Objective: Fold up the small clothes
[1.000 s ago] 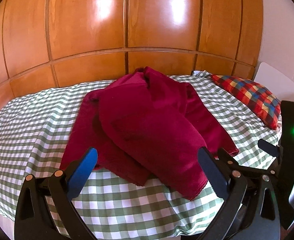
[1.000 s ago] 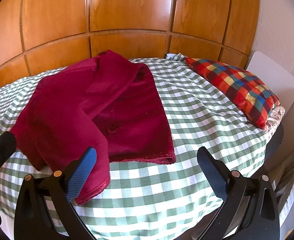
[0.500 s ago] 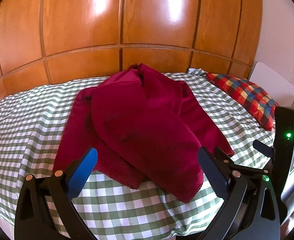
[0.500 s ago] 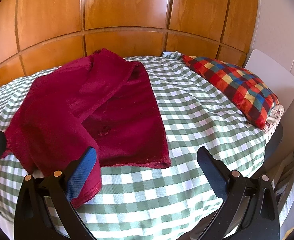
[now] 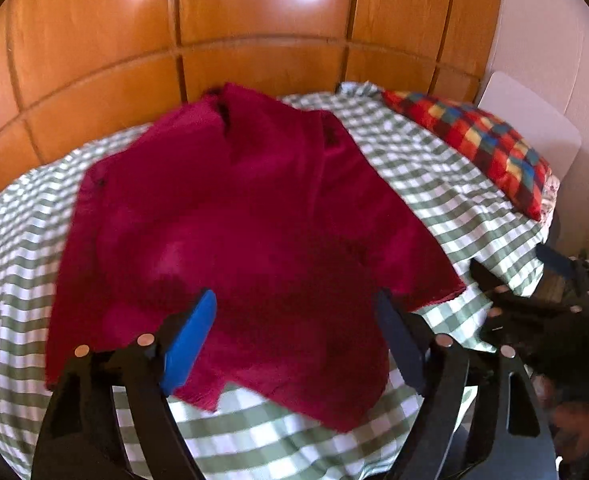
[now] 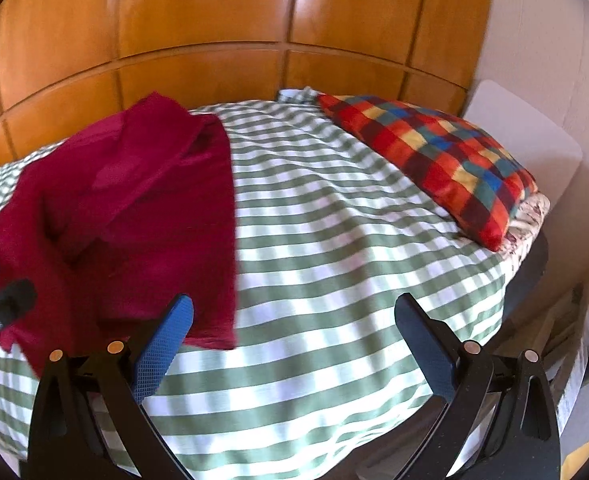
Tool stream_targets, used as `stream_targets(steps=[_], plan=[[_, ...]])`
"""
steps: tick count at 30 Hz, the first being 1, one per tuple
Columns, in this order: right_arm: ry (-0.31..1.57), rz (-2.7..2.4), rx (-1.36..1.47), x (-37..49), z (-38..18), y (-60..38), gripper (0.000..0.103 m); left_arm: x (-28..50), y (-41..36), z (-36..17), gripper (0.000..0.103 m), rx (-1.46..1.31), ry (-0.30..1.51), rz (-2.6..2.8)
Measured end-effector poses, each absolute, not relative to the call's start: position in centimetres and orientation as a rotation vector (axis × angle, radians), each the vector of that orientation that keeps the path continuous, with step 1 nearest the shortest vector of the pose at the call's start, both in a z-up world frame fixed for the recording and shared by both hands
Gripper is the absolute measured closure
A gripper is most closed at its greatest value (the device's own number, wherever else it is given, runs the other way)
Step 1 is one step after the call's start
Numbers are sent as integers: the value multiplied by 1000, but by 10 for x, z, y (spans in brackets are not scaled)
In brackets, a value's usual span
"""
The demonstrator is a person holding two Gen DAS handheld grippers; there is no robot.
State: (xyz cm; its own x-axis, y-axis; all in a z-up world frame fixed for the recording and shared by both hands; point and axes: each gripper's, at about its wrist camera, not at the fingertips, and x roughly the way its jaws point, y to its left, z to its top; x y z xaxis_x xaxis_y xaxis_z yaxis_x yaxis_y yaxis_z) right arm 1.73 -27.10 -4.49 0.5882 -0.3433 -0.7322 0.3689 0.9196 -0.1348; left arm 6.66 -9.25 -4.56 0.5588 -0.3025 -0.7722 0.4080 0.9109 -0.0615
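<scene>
Cloth (image 5: 246, 216) — dark red, soft, limp, probably light — lies rumpled on the checked bedspread (image 6: 334, 240) at twelve o'clock of the left gripper (image 5: 294, 336), both grippers' jaws apart and empty; best pinched at its near hem corners.

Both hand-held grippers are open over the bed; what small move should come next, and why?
Probably lower the left hand-held gripper onto the near hem of the crumpled red garment and close. It is open, the hem lies right below it, and nothing is gripped yet. The right hand-held gripper faces mostly bare sheet.
</scene>
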Motion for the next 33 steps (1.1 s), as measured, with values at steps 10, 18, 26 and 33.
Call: stream_targets(steps=[10,18,26,33], plan=[[857,-251,252,44,-36,-291,17,81,-102,-70,103,148,952,-482],[932,56,380,120,-44,-245,41,82,30,11,103,-113,752,-363],[1110,136,329,188,-90,-187,61,137,203,47,103,-241,654,46],[1021,147,91,186,-50,-164,96,215,296,49,103,-247,666,340]])
